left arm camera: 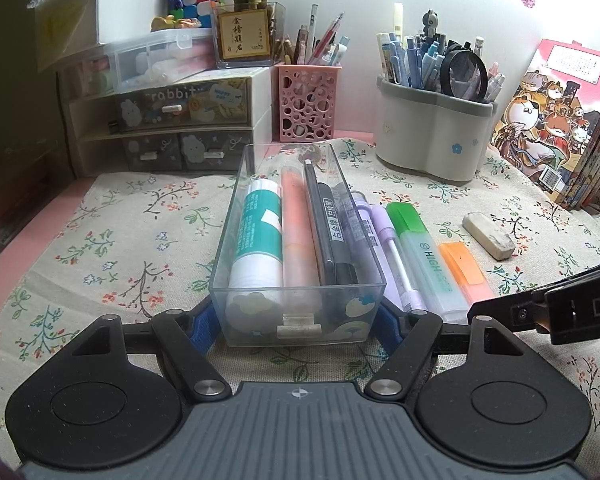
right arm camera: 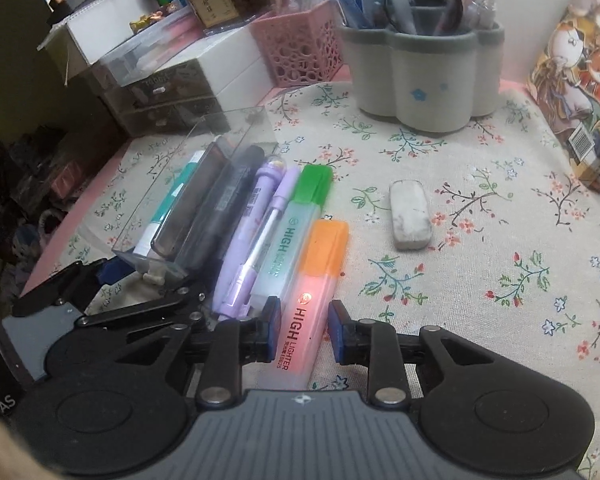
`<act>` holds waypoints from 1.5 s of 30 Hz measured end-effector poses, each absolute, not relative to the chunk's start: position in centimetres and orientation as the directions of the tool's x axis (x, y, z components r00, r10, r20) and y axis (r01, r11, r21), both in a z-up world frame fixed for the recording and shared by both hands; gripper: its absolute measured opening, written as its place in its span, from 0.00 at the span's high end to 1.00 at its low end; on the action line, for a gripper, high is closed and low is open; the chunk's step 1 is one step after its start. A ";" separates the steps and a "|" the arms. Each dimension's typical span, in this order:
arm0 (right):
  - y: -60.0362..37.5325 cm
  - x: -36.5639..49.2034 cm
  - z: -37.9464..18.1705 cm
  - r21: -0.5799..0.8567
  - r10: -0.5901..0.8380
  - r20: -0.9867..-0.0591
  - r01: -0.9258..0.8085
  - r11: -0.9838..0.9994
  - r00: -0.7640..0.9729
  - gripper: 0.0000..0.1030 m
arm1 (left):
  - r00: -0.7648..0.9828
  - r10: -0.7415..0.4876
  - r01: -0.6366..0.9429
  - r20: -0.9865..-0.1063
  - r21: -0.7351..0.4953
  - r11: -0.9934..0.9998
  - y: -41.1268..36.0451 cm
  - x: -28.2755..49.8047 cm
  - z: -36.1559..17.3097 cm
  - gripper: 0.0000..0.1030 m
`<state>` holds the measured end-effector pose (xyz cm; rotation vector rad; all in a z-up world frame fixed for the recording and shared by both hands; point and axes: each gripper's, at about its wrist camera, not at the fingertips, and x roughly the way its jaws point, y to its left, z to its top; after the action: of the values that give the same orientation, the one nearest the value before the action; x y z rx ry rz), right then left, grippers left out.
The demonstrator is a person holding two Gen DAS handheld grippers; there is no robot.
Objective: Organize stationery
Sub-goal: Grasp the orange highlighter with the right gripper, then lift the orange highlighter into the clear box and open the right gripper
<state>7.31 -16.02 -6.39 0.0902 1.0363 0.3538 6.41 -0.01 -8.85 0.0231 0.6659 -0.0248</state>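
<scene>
A clear plastic box (left arm camera: pixel 225 256) lies on the flowered cloth, and my left gripper (left arm camera: pixel 299 320) is shut on its near end, one blue pad on each side wall. Inside are a teal-and-white glue stick (left arm camera: pixel 256 240), a peach pen (left arm camera: pixel 298 232) and black markers (left arm camera: pixel 336 236). To the right of the box lie purple pens (right arm camera: pixel 260 232), a green highlighter (right arm camera: pixel 296 236) and an orange highlighter (right arm camera: pixel 316 276). My right gripper (right arm camera: pixel 305 324) stands open astride the orange highlighter's near end, with a small gap at the right pad. A used white eraser (right arm camera: pixel 410 216) lies further right.
At the back stand a grey-white pen holder (left arm camera: pixel 432 136), a pink perforated holder (left arm camera: pixel 308 100) and a small drawer unit (left arm camera: pixel 172 120). Illustrated books (left arm camera: pixel 560 128) lean at the right. Bare cloth shows left of the box and right of the eraser.
</scene>
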 end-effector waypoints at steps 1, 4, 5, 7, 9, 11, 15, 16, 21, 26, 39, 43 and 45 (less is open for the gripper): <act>-16.0 7.3 -6.4 0.238 0.325 -0.826 -0.238 0.942 0.461 0.82 | 0.786 -0.016 0.031 -0.618 0.013 0.999 0.0 6.4 -8.8 0.29; -16.5 7.2 -6.3 0.224 0.293 -0.828 -0.197 0.954 0.478 0.84 | 0.786 -0.015 0.030 -0.618 0.014 0.999 0.0 6.4 -8.8 0.29; -16.6 7.1 -6.1 0.185 0.255 -0.831 -0.187 0.965 0.494 0.84 | 0.786 -0.015 0.030 -0.618 0.014 0.999 0.0 6.4 -8.8 0.29; -16.9 7.0 -5.8 0.142 0.212 -0.832 -0.173 0.975 0.513 0.84 | 0.786 -0.015 0.030 -0.618 0.013 0.999 0.0 6.4 -8.8 0.29; -17.8 6.8 -5.3 0.156 0.221 -0.815 -0.164 0.974 0.536 0.85 | 0.786 -0.016 0.030 -0.618 0.013 0.999 0.0 6.4 -8.8 0.29; -18.7 6.6 -4.6 0.176 0.235 -0.791 -0.158 0.972 0.564 1.00 | 0.786 -0.015 0.030 -0.618 0.014 0.999 0.0 6.4 -8.8 0.29; -19.3 6.8 -3.9 0.176 0.232 -0.786 -0.152 0.973 0.573 1.00 | 0.786 -0.015 0.030 -0.618 0.013 0.999 0.0 6.4 -8.8 0.29; -19.2 6.9 -4.1 0.166 0.230 -0.795 -0.164 0.972 0.561 1.00 | 0.786 -0.015 0.030 -0.618 0.013 0.999 0.0 6.4 -8.8 0.29; -18.8 6.6 -4.5 0.144 0.241 -0.790 -0.211 0.967 0.564 0.85 | 0.786 -0.015 0.030 -0.618 0.014 0.999 0.0 6.4 -8.8 0.29; -16.7 6.4 -5.5 0.055 0.208 -0.799 -0.275 0.960 0.565 0.58 | 0.786 -0.016 0.030 -0.618 0.013 0.999 0.0 6.4 -8.8 0.29; -19.1 6.5 -3.9 0.054 0.134 -0.736 -0.140 0.989 0.664 0.80 | 0.786 -0.016 0.032 -0.618 0.014 0.999 -0.1 6.4 -8.8 0.28; -19.3 7.4 -6.0 -0.009 0.078 -0.795 -0.141 0.990 0.601 0.79 | 0.786 -0.017 0.032 -0.618 0.014 0.999 -0.1 6.4 -8.8 0.28; -19.5 6.9 -6.1 0.000 0.099 -0.789 -0.161 0.987 0.607 0.78 | 0.786 -0.016 0.031 -0.618 0.014 0.999 -0.1 6.4 -8.8 0.28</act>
<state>6.91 -19.46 -6.11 -0.0733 0.9065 0.1508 6.42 -0.10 -8.85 0.0240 0.6662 -0.0254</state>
